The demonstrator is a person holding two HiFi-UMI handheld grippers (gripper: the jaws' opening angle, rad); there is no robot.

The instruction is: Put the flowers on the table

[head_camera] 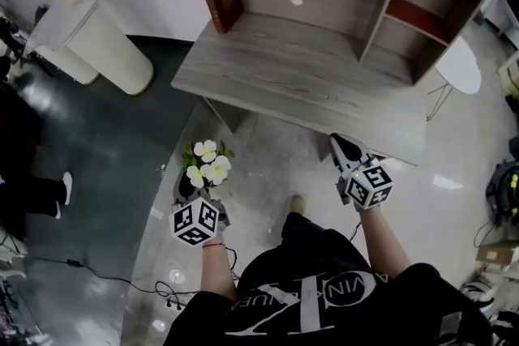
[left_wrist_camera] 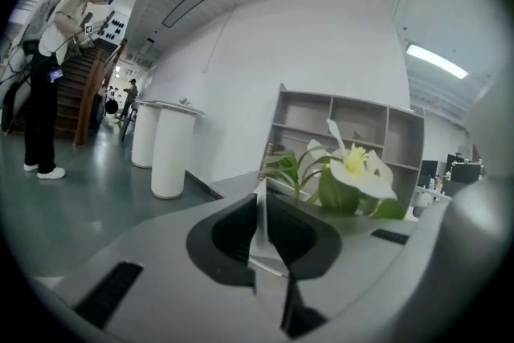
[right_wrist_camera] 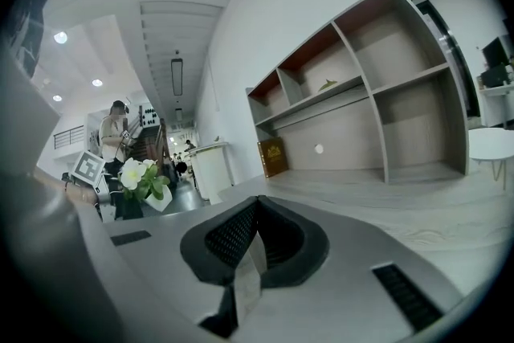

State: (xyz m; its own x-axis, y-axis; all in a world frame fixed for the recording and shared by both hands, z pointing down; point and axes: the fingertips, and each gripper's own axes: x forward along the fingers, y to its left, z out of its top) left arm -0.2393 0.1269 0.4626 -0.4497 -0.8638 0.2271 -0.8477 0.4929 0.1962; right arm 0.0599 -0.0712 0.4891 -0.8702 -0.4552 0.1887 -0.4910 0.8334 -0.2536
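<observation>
1. The flowers (head_camera: 208, 164), white blooms over green leaves in a small white pot (right_wrist_camera: 159, 198), hang over the floor (head_camera: 268, 146) just off the front left corner of the counter (head_camera: 308, 85); they are not yet on it
2. The left tool (left_wrist_camera: 261, 206) carries them: its jaws are pinched together on a thin white edge that looks like the pot's wall, with the blooms rising just beyond the pads
3. That hold is my main worry. A pinch on one thin wall leaves the weight of leaves and blooms off to one side, so a quick swing could let the pot pivot in the jaws or slide out onto the floor
4. The right tool (right_wrist_camera: 253, 225) has its jaws closed on nothing and sits well apart from the pot, near the counter's front edge, so it could not catch a slip
5. The way in crosses the counter's front edge. If the pot comes in low, its base could clip that edge and be levered out of the grip
6. Set down too near the corner, or released while tilted, the top-heavy pot could topple off
7. Further back stand the shelf unit (head_camera: 373, 8) and a brown book (head_camera: 223, 2); reaching too deep could brush the blooms against them
</observation>
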